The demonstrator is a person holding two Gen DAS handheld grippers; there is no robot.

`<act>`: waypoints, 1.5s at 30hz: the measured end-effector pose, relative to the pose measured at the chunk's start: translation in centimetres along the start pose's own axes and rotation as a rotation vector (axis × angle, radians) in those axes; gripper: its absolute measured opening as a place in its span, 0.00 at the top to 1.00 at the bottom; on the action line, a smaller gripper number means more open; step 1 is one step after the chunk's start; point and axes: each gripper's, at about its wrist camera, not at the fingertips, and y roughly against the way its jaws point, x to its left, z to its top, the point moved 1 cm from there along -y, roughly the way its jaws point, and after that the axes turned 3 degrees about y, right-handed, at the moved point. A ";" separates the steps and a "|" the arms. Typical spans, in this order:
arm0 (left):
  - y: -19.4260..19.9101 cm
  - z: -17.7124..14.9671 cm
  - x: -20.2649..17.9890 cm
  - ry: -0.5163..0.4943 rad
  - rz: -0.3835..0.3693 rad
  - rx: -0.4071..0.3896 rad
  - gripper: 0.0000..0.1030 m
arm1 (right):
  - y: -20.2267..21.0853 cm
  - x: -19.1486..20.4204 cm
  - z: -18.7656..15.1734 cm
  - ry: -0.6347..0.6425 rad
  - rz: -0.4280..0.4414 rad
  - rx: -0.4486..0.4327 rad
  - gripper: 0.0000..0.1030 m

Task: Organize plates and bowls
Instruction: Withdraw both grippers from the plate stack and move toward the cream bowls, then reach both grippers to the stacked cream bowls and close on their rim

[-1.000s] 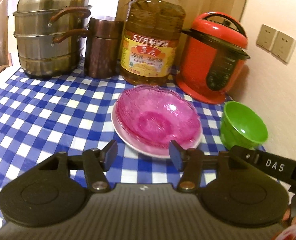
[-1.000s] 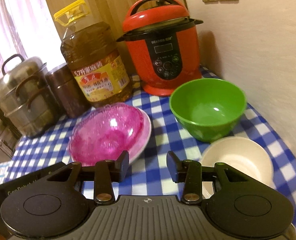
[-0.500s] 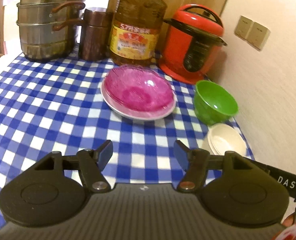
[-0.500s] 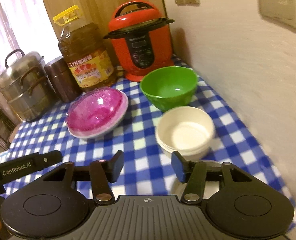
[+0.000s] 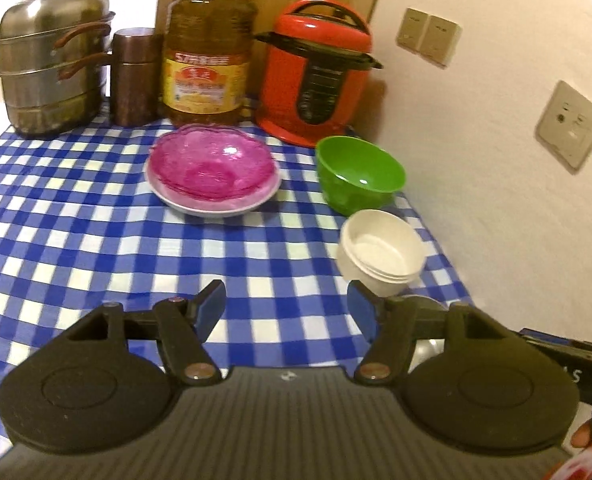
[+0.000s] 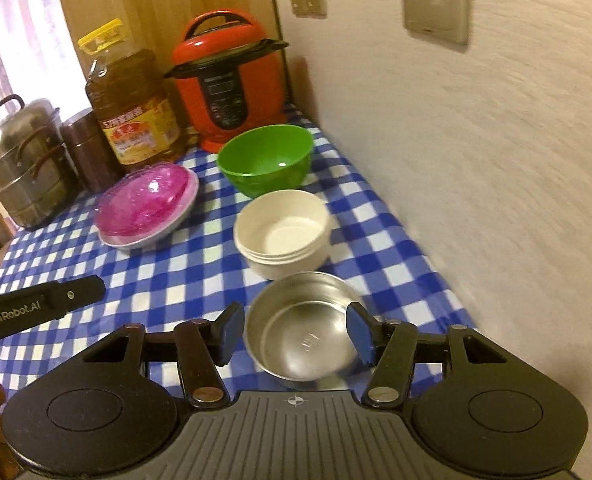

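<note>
1. Clearly, we have both tools clear of the dishes: the left gripper (image 5: 286, 308) is spread wide over bare checked cloth, holding nothing, and the right gripper (image 6: 294, 334) is part open with the steel bowl (image 6: 301, 338) lying in view between its fingers (image 6: 232, 332); neither finger looks pressed to the rim, so we judge it not gripped.
2. Along the wall side of the desk (image 5: 76, 240) the bowls sit in a row: green bowl (image 6: 266, 158) farthest, next to the red pressure cooker (image 6: 228, 84), then the nested white bowls (image 6: 282, 234), then the steel bowl nearest. The pink glass dish (image 5: 212, 162) rests on a pale plate (image 5: 200, 206), further left.
3. Our next step is probably gathering the bowls into one stack. We should lower one finger inside the steel bowl's rim and one outside, and close firmly, since thin polished metal may slip.
4. Lift straight up before moving across, so we miss the white bowls just beside it.
5. Keep the left tool back, ready to steady a stack.
</note>
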 end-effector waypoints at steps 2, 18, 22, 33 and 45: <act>0.0 -0.3 -0.8 -0.020 -0.005 0.009 0.38 | 0.3 -0.5 0.0 -0.001 -0.005 0.006 0.45; -1.9 -1.0 -4.5 -0.093 -0.041 0.091 0.38 | -0.4 -2.8 0.3 -0.022 -0.011 0.020 0.45; -2.7 -0.7 -4.9 -0.081 -0.045 0.102 0.38 | -1.0 -3.3 0.7 -0.031 -0.008 0.019 0.45; -6.0 0.3 -5.5 -0.064 -0.050 0.117 0.38 | -3.3 -4.9 2.2 -0.066 0.022 0.008 0.45; -11.4 1.7 -5.9 -0.010 -0.084 0.114 0.47 | -8.0 -5.8 4.5 -0.095 0.061 0.014 0.45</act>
